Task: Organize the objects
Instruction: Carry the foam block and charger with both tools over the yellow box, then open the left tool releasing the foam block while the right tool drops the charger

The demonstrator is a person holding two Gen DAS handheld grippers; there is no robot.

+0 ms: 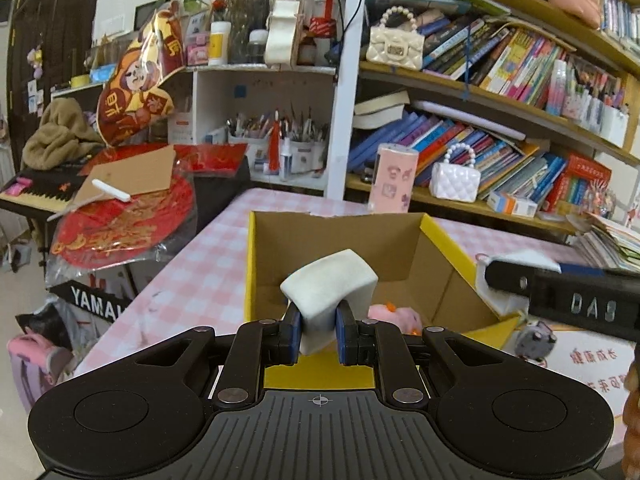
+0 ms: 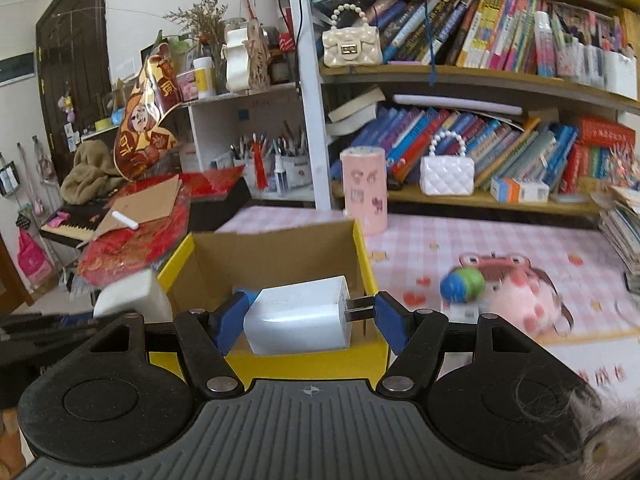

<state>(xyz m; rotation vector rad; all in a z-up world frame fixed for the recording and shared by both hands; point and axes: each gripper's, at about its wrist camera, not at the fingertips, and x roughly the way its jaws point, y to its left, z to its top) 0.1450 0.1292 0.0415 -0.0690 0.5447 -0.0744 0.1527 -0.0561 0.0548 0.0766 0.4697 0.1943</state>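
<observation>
Inside, cardboard box (image 1: 352, 248) w/ pink toy (image 1: 394, 315)

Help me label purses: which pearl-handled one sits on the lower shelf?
The white quilted purse, beside the blue books; the cream purse with a clasp sits a shelf higher.

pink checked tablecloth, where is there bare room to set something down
The pink checked tablecloth is bare between the yellow cardboard box and the pink plush toy, and left of the box. It is crowded near the pink canister and the book stack.
</observation>
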